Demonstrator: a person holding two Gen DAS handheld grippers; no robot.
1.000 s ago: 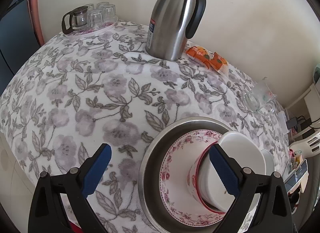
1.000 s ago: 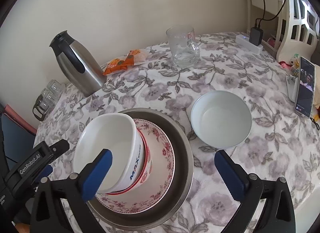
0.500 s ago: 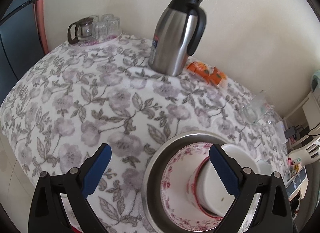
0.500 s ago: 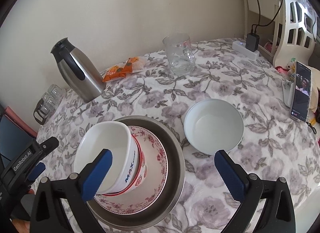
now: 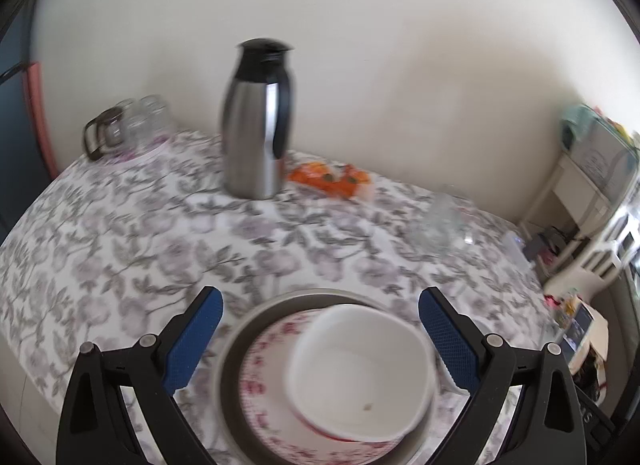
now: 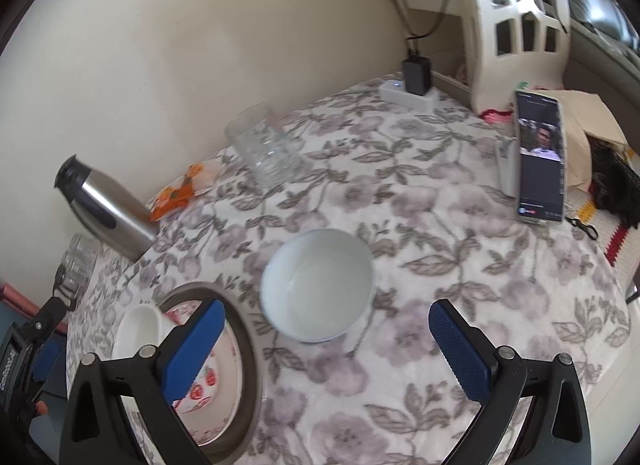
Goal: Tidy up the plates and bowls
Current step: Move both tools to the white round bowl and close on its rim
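- While both our grippers hang with jaws wide apart, holding nothing, the white bowl [image 6: 318, 289] sits alone on the tablecloth [image 6: 460, 257], beside the stack.
- We should straddle its rim with the right gripper [image 6: 326, 349], then set it into the cup [image 5: 360, 369] on the floral plate [image 5: 268, 381].

Home dining spot — floral tablecloth [image 6: 420, 201], thermos [image 5: 256, 121].
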